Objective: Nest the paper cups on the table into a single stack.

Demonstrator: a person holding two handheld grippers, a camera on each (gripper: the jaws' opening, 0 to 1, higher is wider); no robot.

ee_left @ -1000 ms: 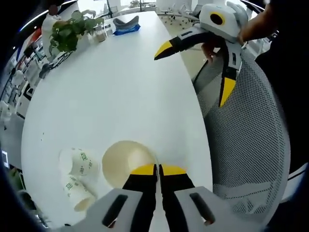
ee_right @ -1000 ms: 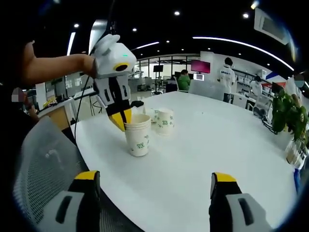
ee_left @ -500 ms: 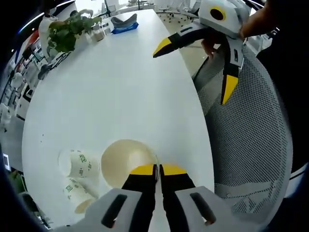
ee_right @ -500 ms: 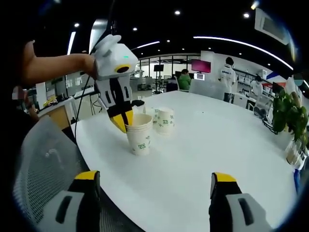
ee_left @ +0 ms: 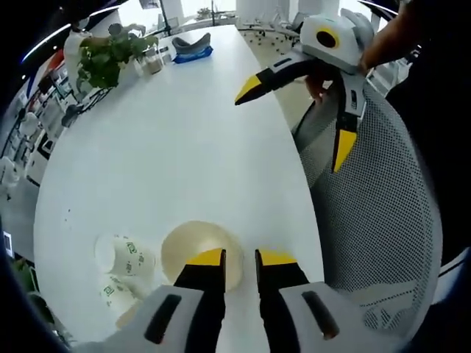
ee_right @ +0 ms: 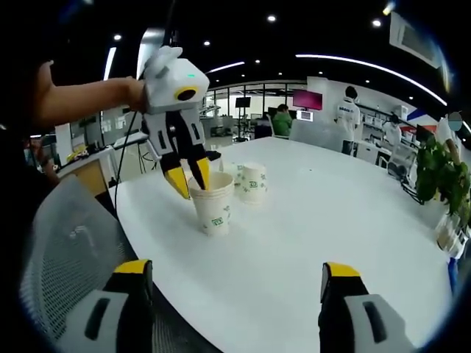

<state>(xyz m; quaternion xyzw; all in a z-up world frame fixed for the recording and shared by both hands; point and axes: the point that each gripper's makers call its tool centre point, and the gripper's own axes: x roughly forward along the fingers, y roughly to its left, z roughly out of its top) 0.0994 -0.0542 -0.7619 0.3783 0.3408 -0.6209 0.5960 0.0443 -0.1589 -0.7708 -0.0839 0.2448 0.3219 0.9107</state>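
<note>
Slightly parted, left gripper jaws over the stack's rim near the table edge, gripping nothing; right gripper wide open, empty. Two loose cups just beside. Could tip the stack if withdrawn carelessly, snagging the rim.

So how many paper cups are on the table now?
3: first cup at the left gripper, second cup and third cup beside it. Nested cups may hide inside the first.

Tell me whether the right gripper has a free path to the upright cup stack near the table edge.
Probably yes. The right gripper is open, with bare table between it and the cup stack. But the left gripper straddles the stack's rim, crowding any grasp.
</note>
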